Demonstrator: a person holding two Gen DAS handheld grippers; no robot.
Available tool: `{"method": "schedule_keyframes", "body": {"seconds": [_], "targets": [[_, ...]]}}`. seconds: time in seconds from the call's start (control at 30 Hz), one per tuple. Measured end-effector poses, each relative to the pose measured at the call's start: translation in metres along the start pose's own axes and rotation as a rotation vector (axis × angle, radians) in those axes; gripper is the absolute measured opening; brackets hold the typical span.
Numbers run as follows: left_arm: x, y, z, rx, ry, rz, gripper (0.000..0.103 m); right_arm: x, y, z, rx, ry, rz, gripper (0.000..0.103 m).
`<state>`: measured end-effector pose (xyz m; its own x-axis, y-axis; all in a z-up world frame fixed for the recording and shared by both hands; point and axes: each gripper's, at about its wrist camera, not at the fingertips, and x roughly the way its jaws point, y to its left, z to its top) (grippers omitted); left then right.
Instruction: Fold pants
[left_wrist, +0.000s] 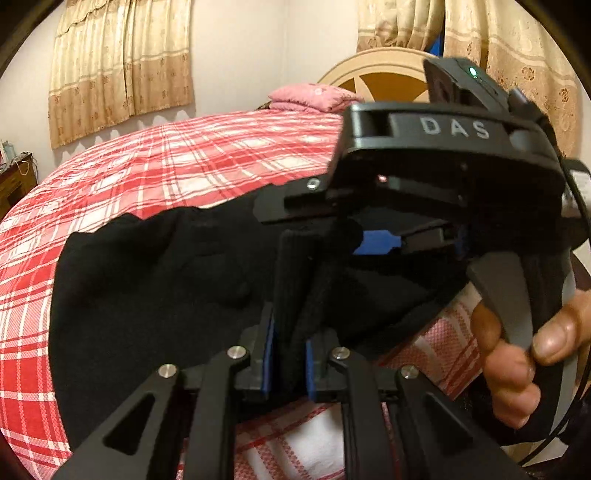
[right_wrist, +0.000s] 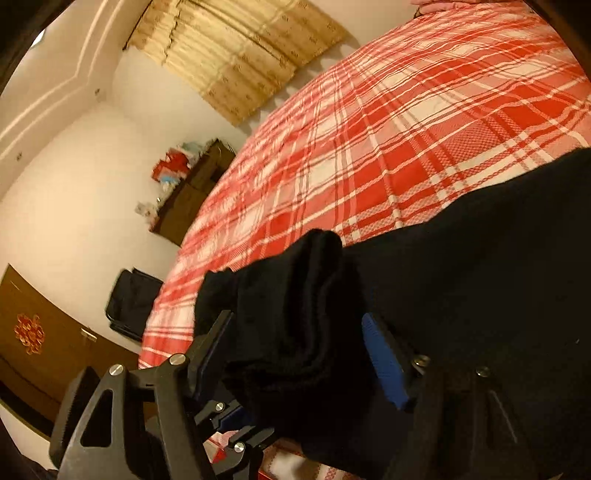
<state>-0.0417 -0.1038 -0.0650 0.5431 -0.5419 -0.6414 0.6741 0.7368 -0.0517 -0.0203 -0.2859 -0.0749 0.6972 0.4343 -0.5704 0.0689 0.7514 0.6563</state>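
Two grippers pinch one pair of black pants (left_wrist: 155, 295) above the red plaid bedspread (left_wrist: 166, 166): your left gripper (left_wrist: 290, 354) clamps a ribbed edge, your right gripper (right_wrist: 295, 354) bites bunched cloth, likely lifting both ends to fold.

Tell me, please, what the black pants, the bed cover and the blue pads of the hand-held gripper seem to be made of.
Black pants: seemingly a soft, matte knit or fleece; thick rounded folds, ribbed band, no shine.
Bed cover: woven fabric, probably cotton; the red and white plaid shows a fine check weave.
Blue pads on the right hand-held gripper: likely rubber or foam, matte with fine ridges; the look leaves it open.
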Motion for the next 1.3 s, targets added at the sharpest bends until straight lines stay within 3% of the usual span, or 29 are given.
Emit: {"method": "schedule_keyframes", "body": {"seconds": [0.2,0.4,0.63,0.77,0.93,1.0,1.1,1.17,1.3], "targets": [[0.000,0.001,0.001,-0.028,0.027,-0.010,0.015,0.009,0.000,0.003,0.024,0.021,0.012,0.072],[0.000,-0.004,0.000,-0.017,0.041,0.002,0.015,0.012,0.009,-0.005,-0.046,0.035,-0.047,0.036],[0.007,-0.012,0.002,-0.010,0.052,0.010,0.015,0.017,-0.012,-0.004,0.028,0.051,0.010,0.036],[0.009,-0.009,0.002,-0.002,0.052,0.014,0.015,0.017,-0.005,-0.008,-0.021,0.033,-0.021,0.035],[0.006,-0.010,0.002,-0.007,0.050,-0.001,0.016,0.012,0.012,-0.011,-0.122,0.015,-0.090,0.026],[-0.003,-0.005,0.004,-0.017,0.057,-0.032,0.021,0.003,0.019,-0.008,-0.156,0.000,-0.079,0.025],[-0.024,0.005,0.011,-0.034,0.064,-0.094,0.048,-0.014,0.026,-0.003,-0.204,-0.026,-0.062,0.023],[-0.042,0.012,0.015,-0.051,0.022,-0.102,0.066,-0.026,0.032,-0.002,-0.240,-0.040,-0.062,0.022],[-0.072,0.026,0.028,-0.063,-0.088,-0.081,0.074,-0.044,0.026,-0.001,-0.243,-0.046,-0.091,0.019]]}}
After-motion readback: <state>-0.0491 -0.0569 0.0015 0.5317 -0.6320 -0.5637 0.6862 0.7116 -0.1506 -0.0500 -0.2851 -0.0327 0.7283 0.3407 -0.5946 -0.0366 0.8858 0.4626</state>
